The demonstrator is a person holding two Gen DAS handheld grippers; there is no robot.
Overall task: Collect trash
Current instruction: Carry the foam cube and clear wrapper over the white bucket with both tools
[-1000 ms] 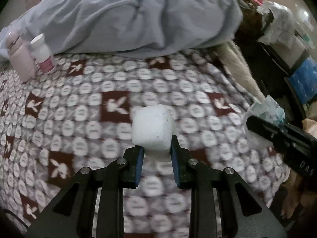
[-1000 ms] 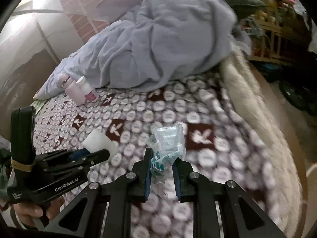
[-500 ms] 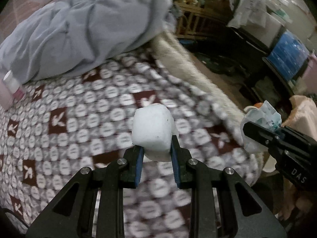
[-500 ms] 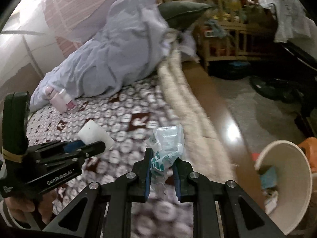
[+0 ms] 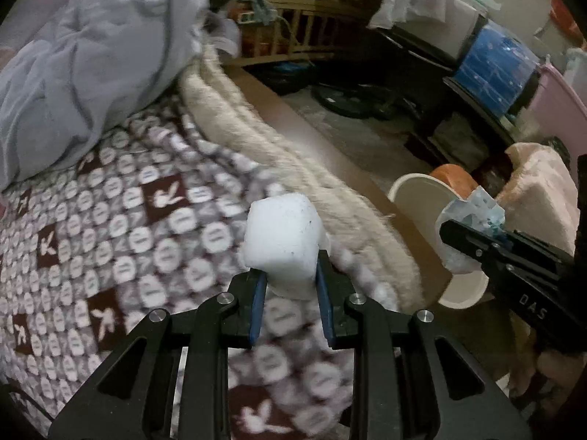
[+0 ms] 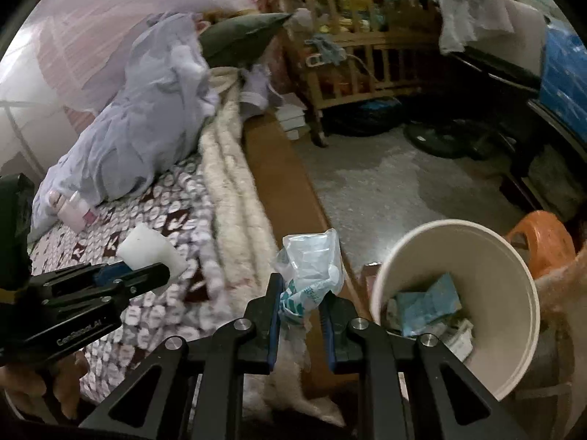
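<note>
1. White lettering – "DAS" on your right gripper (image 5: pixel 449 233), partly legible "GenRobot.AI" on your left gripper (image 6: pixel 167 271).
2. Left pinches a white foam block (image 5: pixel 280 244) over the bed (image 5: pixel 110 220); right pinches a crumpled clear wrapper (image 6: pixel 310 273) – beside the cream bin (image 6: pixel 513 275).

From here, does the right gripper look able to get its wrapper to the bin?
Probably yes. The right gripper is shut on the wrapper, and the bin gapes just beside it with nothing between them.

Dim room: patterned bed (image 5: pixel 110 220), grey quilt (image 5: pixel 91 55), wooden crib (image 6: pixel 367 55), bare concrete floor (image 6: pixel 403 190)
</note>
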